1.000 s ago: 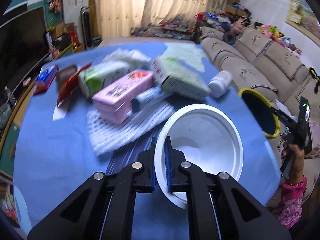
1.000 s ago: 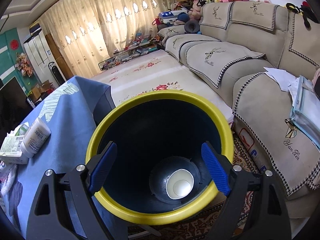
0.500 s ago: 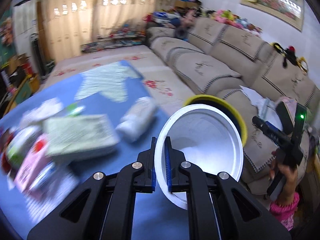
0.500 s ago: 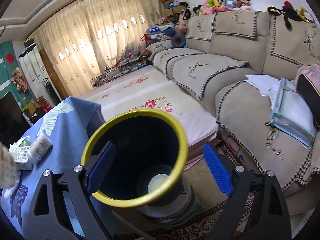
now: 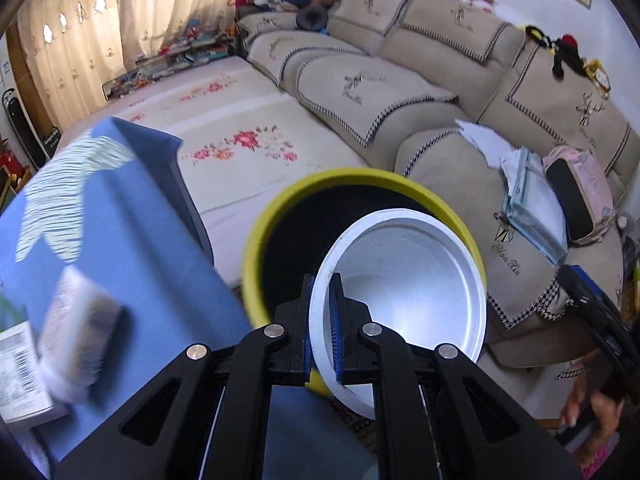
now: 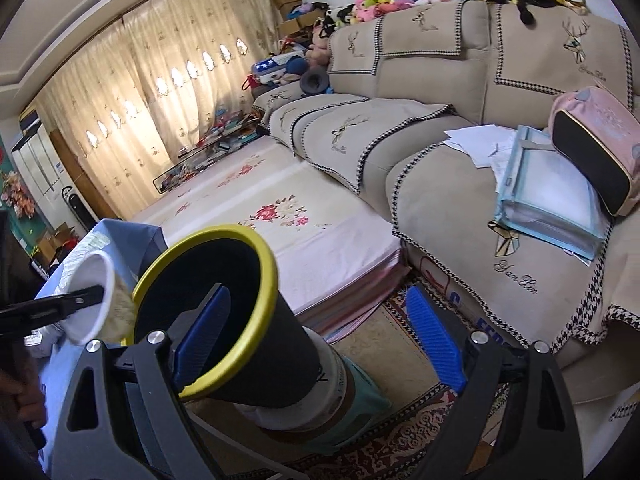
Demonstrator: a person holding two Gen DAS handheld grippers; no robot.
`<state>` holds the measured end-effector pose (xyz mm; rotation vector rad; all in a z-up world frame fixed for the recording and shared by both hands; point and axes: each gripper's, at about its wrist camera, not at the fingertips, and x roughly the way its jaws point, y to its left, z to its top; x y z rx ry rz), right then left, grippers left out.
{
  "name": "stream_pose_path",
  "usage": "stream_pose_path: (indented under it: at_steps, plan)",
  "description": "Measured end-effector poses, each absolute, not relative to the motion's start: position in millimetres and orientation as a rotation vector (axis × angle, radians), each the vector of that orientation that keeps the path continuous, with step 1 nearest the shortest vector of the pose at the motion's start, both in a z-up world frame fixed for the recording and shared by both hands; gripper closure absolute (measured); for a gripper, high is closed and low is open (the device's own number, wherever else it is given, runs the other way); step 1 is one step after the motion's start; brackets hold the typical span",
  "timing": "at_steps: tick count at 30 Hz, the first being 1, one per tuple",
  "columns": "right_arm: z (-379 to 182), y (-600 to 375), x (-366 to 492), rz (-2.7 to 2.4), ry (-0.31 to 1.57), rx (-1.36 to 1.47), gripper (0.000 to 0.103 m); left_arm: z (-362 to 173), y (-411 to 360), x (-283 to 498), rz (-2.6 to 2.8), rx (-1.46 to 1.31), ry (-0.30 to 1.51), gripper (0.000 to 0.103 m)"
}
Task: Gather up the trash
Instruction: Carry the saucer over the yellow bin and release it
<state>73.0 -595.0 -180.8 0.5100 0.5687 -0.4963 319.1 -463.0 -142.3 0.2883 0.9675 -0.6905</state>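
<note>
- the left gripper (image 5: 322, 328) is pinching the rim of a white paper bowl (image 5: 404, 300) between its blue pads, the bowl hanging tilted just over the near lip of the bin.
- the right gripper (image 6: 320, 340) is standing spread wide with nothing between its fingers, one pad sitting right by the yellow rim.
- the yellow-rimmed black trash bin (image 5: 280, 216) is waiting just beside the blue-clothed table (image 5: 132, 232), perched on a stacked base (image 6: 320, 408).
- if the bowl is let go here, it is likely catching the rim and tipping onto the patterned rug (image 6: 400, 452), since part of it is overhanging outside.
- further off, the beige sofa (image 6: 480, 184) is sitting well apart.
</note>
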Motion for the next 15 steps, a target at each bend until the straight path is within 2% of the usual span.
stream_pose_path:
  at_steps: [2, 4, 5, 8, 12, 15]
  plan:
    - [-183, -599, 70, -0.500, 0.570, 0.519, 0.017, -152, -477, 324, -0.687, 0.292, 0.984, 0.091]
    - [-185, -602, 67, -0.501, 0.571, 0.525, 0.017, -158, -486, 330, -0.672, 0.299, 0.990, 0.076]
    - [-186, -604, 67, -0.501, 0.572, 0.527, 0.017, -159, -487, 332, -0.670, 0.296, 0.989, 0.072]
    - [-190, -602, 67, -0.499, 0.583, 0.534, 0.017, -154, -482, 335, -0.669, 0.256, 0.971, 0.071]
    - [-195, -599, 72, -0.487, 0.600, 0.538, 0.017, -137, -455, 329, -0.677, 0.203, 0.931, 0.062]
    - [-195, -589, 78, -0.470, 0.610, 0.531, 0.017, -123, -425, 319, -0.692, 0.154, 0.900, 0.060]
